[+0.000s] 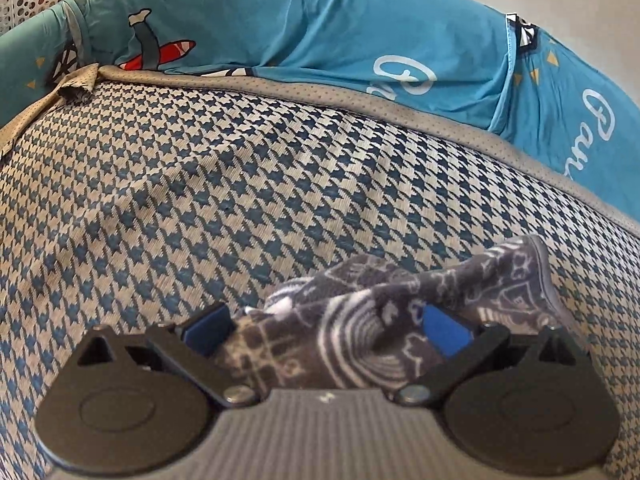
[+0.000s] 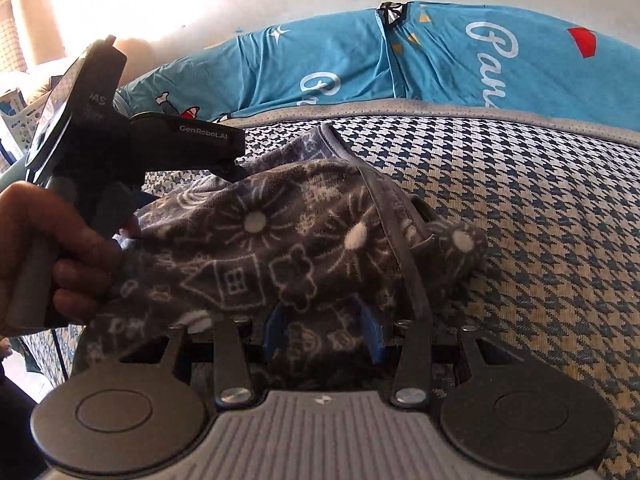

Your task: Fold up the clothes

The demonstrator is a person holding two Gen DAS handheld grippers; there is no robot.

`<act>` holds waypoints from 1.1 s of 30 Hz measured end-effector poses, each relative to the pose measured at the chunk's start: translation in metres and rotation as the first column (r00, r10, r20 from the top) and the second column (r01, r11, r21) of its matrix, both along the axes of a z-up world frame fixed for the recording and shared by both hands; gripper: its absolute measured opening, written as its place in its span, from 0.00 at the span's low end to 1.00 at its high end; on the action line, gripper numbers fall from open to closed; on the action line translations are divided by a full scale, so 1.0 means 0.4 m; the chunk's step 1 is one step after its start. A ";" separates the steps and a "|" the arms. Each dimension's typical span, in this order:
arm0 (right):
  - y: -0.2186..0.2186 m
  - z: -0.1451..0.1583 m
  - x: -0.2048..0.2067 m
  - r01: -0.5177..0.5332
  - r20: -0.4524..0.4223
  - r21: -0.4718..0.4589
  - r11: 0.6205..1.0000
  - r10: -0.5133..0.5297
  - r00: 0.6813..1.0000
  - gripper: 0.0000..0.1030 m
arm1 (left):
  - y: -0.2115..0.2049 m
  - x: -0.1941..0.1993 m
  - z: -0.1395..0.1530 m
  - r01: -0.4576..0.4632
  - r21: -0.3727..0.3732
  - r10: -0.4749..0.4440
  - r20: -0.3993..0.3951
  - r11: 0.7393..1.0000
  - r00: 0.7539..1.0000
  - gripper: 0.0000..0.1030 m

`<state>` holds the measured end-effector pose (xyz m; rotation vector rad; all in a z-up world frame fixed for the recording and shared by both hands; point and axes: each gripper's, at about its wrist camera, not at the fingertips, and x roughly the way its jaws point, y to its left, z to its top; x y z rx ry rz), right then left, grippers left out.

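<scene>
Here, fuzzy grey garment [image 2: 288, 256] — bunched on houndstooth mat [image 2: 540, 216].

Both hand-held grippers [image 1: 324, 324] [image 2: 324, 328] clamped — angled down.

Our black left gripper [image 2: 230, 170] reads "GenRobot.AI"; our right gripper [image 2: 324, 334] has blue pads, silver screws, a ribbed grey body
</scene>
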<state>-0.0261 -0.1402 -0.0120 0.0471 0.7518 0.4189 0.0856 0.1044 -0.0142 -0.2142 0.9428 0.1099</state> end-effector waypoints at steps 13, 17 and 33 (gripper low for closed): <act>-0.018 0.036 -0.044 -0.021 0.090 0.129 0.991 0.010 0.996 0.41 | 0.105 -0.135 0.091 0.026 -0.221 0.013 0.172 0.975 0.985 1.00; -0.048 0.042 -0.042 -0.019 0.079 0.173 0.985 0.005 0.997 0.42 | 0.138 -0.192 0.101 0.053 -0.188 -0.020 0.173 0.981 0.985 1.00; -0.188 0.002 0.087 0.036 -0.145 0.250 0.968 0.001 0.989 0.54 | 0.227 -0.258 0.030 0.097 -0.334 -0.082 0.057 0.938 0.995 1.00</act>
